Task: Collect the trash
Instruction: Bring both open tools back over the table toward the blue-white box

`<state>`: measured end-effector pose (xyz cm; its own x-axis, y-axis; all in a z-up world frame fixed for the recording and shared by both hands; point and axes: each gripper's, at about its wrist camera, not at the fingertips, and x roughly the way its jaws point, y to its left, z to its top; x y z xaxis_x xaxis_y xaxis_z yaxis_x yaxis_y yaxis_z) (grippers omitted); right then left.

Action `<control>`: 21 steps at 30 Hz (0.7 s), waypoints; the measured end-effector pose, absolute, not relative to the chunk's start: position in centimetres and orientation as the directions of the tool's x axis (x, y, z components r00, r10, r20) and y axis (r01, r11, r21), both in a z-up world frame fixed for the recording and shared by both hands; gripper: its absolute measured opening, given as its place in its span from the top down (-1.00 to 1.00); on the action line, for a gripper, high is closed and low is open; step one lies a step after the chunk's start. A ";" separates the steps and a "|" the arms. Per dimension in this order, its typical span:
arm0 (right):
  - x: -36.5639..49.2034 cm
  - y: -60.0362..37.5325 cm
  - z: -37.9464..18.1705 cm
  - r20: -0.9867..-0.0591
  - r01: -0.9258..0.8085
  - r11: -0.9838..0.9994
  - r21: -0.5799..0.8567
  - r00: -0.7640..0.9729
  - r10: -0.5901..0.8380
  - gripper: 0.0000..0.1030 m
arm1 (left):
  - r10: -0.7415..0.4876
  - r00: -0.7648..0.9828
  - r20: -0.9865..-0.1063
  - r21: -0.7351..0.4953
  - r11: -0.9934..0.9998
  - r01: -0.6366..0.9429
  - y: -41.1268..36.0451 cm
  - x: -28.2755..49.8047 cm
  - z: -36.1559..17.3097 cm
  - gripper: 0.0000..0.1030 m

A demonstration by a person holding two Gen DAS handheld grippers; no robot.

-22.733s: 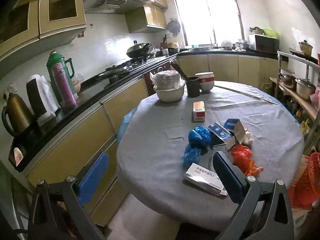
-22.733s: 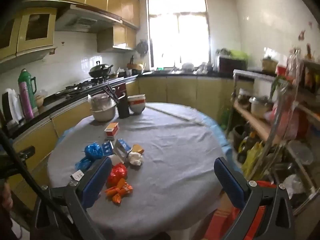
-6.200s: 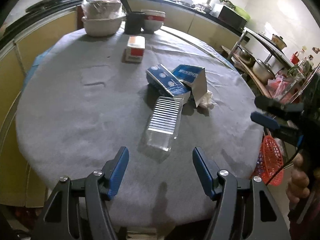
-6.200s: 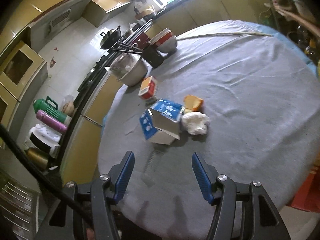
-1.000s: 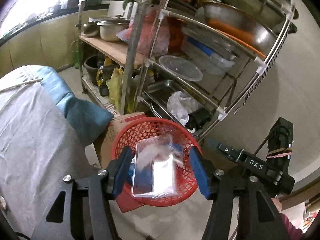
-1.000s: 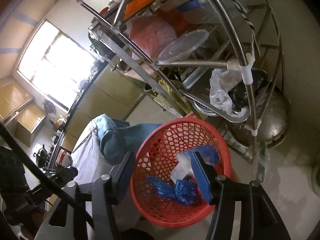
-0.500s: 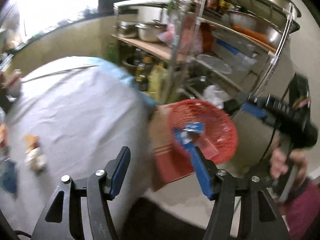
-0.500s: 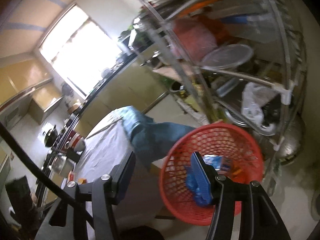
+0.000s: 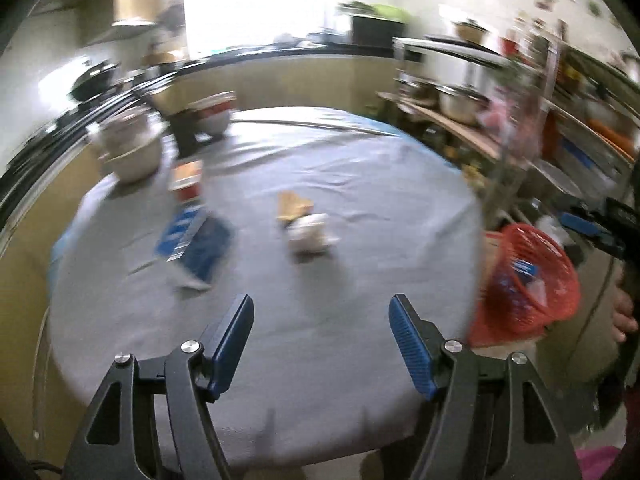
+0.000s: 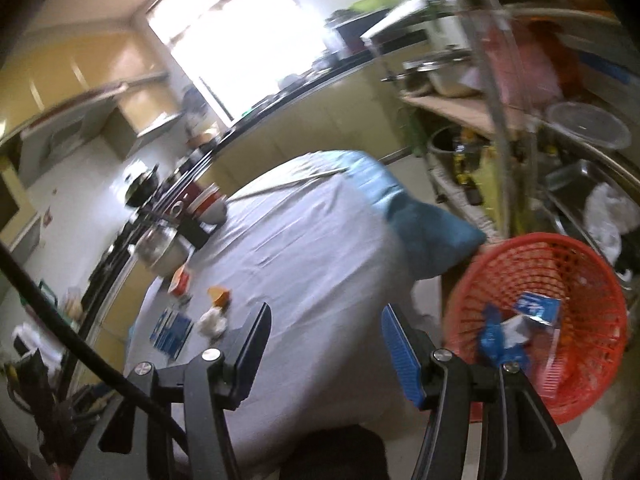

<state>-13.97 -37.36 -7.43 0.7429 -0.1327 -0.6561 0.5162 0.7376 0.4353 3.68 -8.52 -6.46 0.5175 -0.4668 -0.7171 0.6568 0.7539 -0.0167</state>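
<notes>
Fingers, left gripper (image 9: 321, 343): spread wide, holding nothing, pointed across the counter (image 9: 360, 168) from its near edge.
Fingers, right gripper (image 10: 325, 347): spread wide, holding nothing, off the counter's right edge with the red basket (image 10: 560, 264) just to their right.
Remaining trash: crumpled white wad (image 9: 310, 232) touching an orange scrap (image 9: 292, 204), ahead of the left fingers, slightly left of centre; blue carton (image 9: 194, 240) further left, with a red-and-white box (image 9: 186, 182) beyond it.
Carton long axis: runs away from the left gripper, tilted right; blur limits certainty.
Nearer arm: left, judged; the wad lies almost straight ahead of it, while the right gripper sees it low and left, across the counter.
Basket contents: blue packaging and clear wrap.
</notes>
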 end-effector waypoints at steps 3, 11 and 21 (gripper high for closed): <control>-12.1 -35.3 -7.4 -0.664 0.481 0.767 0.426 0.742 -0.097 -0.19 | -0.423 0.556 -0.715 -0.021 0.808 0.589 -5.4 5.3 -6.7 -0.38; -7.1 -31.3 -7.7 -0.683 0.383 0.816 0.433 0.730 0.020 -0.19 | -0.333 0.618 -0.713 -0.057 0.905 0.422 1.5 8.1 -7.1 -0.38; -1.6 -27.1 -9.6 -0.716 0.280 0.844 0.457 0.679 0.162 -0.17 | -0.328 0.582 -0.744 -0.130 0.925 0.356 3.7 9.9 -8.5 -0.39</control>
